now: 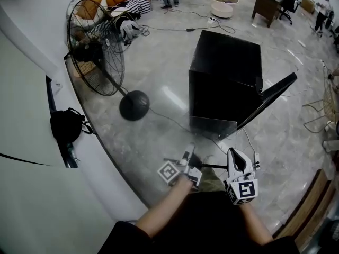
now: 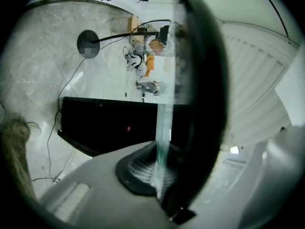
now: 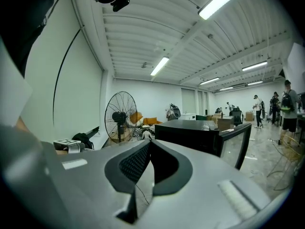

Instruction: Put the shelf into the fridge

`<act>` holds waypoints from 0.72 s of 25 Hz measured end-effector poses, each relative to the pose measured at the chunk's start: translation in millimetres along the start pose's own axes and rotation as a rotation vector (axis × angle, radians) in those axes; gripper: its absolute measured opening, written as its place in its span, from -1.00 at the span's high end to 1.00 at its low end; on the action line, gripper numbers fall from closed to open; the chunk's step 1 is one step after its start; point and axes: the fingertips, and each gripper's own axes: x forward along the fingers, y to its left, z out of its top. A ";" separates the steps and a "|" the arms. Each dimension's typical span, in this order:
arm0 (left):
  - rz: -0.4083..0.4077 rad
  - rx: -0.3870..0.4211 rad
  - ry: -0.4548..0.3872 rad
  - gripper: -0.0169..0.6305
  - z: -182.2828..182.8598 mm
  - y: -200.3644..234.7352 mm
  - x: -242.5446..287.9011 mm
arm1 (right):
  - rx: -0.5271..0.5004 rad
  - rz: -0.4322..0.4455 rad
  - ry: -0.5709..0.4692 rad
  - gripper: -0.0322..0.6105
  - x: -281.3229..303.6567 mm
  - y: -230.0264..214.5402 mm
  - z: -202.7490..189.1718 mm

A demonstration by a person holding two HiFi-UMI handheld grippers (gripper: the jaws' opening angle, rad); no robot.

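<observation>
The right claw (image 3: 149,152) pinches the glass shelf (image 3: 143,191) edge-on, facing the black fridge (image 3: 188,133), whose door (image 3: 234,146) stands open.

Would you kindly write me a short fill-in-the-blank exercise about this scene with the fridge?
1. The left gripper and right gripper both clamp the glass shelf, not yet inside the black ____.
2. That appliance's door stands ____.
3. In the head view, a large round ____ stands left of it.
Missing words: fridge; open; fan.
</observation>
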 end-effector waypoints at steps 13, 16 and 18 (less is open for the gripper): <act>0.047 0.006 0.049 0.90 3.8 25.4 123.0 | 0.018 -0.030 0.035 0.90 67.9 -93.3 -3.9; 0.041 0.001 0.068 0.90 3.2 30.0 150.7 | 0.014 -0.030 0.043 0.90 83.5 -107.3 -5.0; 0.052 0.001 0.072 0.90 3.0 37.5 165.2 | 0.011 -0.027 0.039 0.90 92.7 -115.0 -5.0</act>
